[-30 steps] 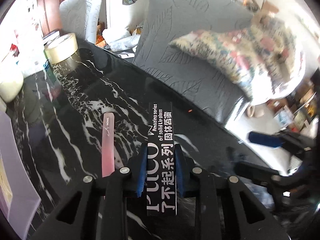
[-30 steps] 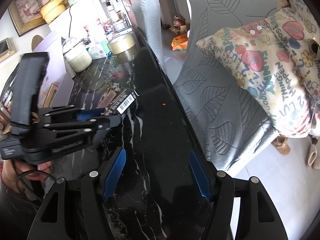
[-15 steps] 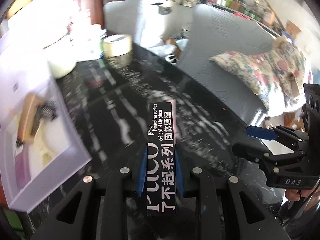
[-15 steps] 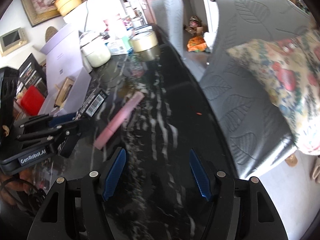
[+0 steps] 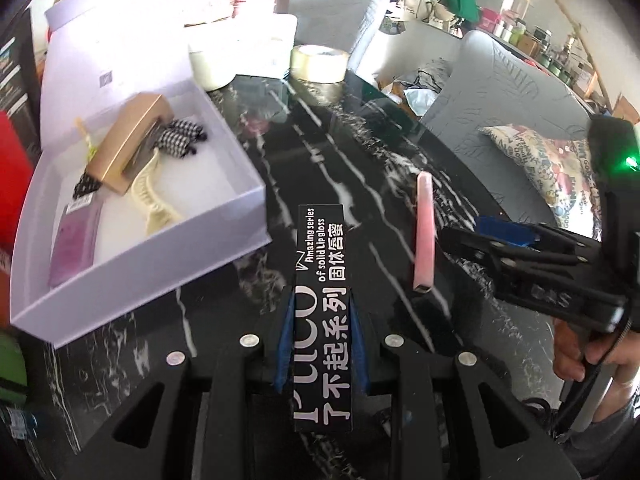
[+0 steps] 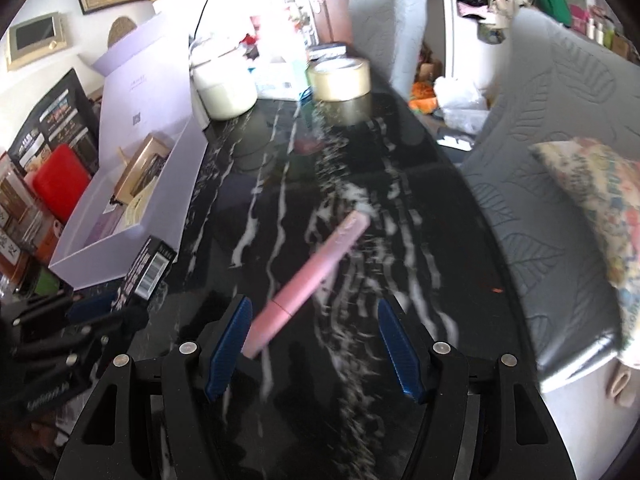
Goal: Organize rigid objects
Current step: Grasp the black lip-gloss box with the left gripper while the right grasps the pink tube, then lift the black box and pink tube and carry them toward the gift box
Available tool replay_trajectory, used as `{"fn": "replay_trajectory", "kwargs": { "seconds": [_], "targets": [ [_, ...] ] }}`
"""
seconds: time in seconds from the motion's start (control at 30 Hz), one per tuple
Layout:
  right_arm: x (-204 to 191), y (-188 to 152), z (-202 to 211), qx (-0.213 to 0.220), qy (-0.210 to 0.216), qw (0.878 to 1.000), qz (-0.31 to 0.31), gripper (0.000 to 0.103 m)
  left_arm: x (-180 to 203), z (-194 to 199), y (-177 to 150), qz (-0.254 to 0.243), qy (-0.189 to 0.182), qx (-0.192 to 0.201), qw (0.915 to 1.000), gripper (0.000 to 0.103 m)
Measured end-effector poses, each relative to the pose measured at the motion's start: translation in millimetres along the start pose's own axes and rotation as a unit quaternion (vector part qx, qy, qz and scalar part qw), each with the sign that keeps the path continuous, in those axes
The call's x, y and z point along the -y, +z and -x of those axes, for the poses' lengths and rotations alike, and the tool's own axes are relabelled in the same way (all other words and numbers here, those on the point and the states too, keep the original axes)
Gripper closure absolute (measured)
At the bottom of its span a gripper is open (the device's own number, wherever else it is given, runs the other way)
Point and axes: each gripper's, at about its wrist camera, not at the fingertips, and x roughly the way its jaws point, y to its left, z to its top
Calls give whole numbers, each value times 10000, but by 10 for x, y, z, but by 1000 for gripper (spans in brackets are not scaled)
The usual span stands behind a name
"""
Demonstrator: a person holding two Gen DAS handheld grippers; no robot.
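Near the lavender tray (image 5: 224,208), we keep left gripper (image 5: 320,344) pinching the lip gloss box (image 5: 323,280), drop flat inside; right gripper (image 6: 314,344) spread by pink tube (image 6: 316,270).

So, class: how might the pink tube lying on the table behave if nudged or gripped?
The pink tube looks rounded and slim, so it may roll. It seems rigid. Its smooth finish on the glossy table could slide.
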Motion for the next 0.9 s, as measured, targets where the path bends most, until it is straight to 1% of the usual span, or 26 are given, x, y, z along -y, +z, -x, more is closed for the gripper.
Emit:
{"fn": "replay_trajectory", "kwargs": {
  "seconds": [0.03,0.1,0.2,0.33,0.4,0.43,0.5,0.57,0.7,0.8,0.9],
  "targets": [
    [-22,13,-70,-101,0,9999,-39,44,-15,4,-24,3,40,-10,10000,78],
    [-53,34,-161,-160,1,9998,-85,48,-34,14,-67,-8,123,-19,9999,78],
    [-86,56,-260,-201,-151,9996,-93,55,-71,9,-118,-2,202,-44,9998,78],
    [-170,64,-367,-197,-386,9990,87,65,-104,-2,-170,-11,305,-89,9995,78],
    [-225,61,-391,-193,-530,9981,236,72,-130,-5,-201,18,301,-125,9995,78],
    [-242,61,-389,-196,-538,9980,257,74,-143,-6,-215,43,299,-135,9995,78],
    [-265,48,-382,-200,-549,9978,324,83,-155,0,-243,57,298,-142,9994,78],
    [-277,21,-366,-207,-453,9981,375,89,-162,3,-266,42,310,-163,9994,78],
    [-339,-78,-308,-246,-160,9981,543,90,-152,24,-326,-13,364,-179,9992,78],
    [-418,-194,-243,-273,-78,9967,761,90,-159,35,-400,2,325,-237,9992,78],
    [-491,-329,-173,-327,38,9951,934,90,-132,42,-465,-51,404,-284,9988,78]
  ]
}}
